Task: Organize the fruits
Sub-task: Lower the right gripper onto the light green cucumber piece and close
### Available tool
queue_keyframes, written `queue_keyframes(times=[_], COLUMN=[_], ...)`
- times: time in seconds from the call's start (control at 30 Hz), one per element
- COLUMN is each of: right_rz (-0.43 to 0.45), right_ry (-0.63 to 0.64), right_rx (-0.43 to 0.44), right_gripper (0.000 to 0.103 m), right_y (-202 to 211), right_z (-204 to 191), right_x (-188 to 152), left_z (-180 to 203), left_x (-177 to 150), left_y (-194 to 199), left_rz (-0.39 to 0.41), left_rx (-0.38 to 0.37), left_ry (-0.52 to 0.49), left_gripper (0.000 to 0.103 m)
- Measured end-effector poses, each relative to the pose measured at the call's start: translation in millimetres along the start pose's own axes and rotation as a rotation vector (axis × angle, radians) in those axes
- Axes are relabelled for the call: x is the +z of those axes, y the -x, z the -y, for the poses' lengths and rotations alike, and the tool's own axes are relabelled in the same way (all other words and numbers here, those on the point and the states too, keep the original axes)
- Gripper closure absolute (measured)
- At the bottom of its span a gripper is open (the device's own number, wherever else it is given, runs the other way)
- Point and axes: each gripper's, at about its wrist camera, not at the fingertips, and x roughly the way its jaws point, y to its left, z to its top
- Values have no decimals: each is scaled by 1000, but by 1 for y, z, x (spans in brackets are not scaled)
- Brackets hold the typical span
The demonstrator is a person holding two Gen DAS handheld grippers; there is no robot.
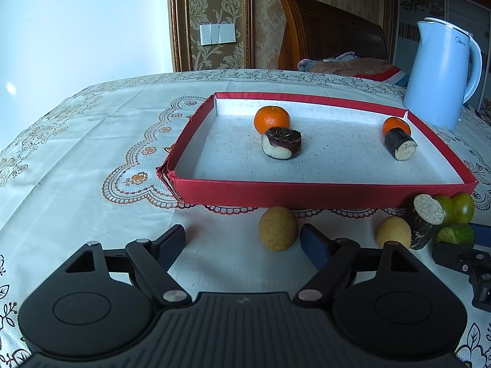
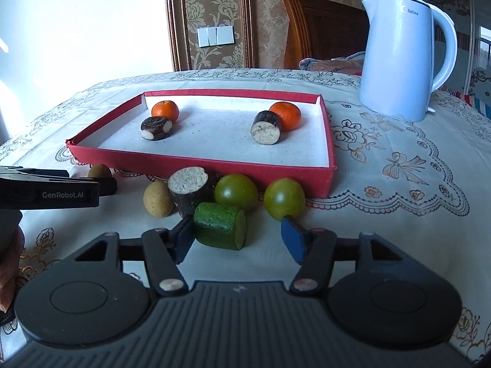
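Right gripper (image 2: 236,239): fingers spread around green cucumber chunk (image 2: 220,230); could roll toward 12 o'clock tomatoes.
Left gripper (image 1: 242,242): fingers spread, empty.

A pale blue kettle (image 2: 402,58) stands on the embroidered tablecloth (image 2: 399,165), wooden headboard (image 1: 331,30) behind

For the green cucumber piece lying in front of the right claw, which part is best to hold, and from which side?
Grip the cucumber piece across its curved green skin, from the near side. It lies on its side, cut face to the right, and the open right claw already has one finger beside its left end. Closing there would probably press end to end instead.
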Motion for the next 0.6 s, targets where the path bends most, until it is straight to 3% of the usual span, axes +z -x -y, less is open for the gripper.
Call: queue_keyframes(times=[0.17,0.23,0.3,0.4,0.6], right_rz=[3,2,-2,-1,0], right_ry=[6,21,29,21,29], right_rx=[4,8,2,7,7], right_gripper=[55,68,73,73,76], right_y=[0,0,-1,0,0], right_z=[-1,-4,-5,-3,-4], right_x=[0,0,0,0,0], left_z=[0,0,0,0,-1], left_x=[0,0,0,0,-1], left_y=[0,0,0,0,3], left_rz=[0,1,2,4,15], left_rx=[0,0,0,-3,-20], left_ry=[0,0,0,3,4], left_gripper=[21,21,21,21,35])
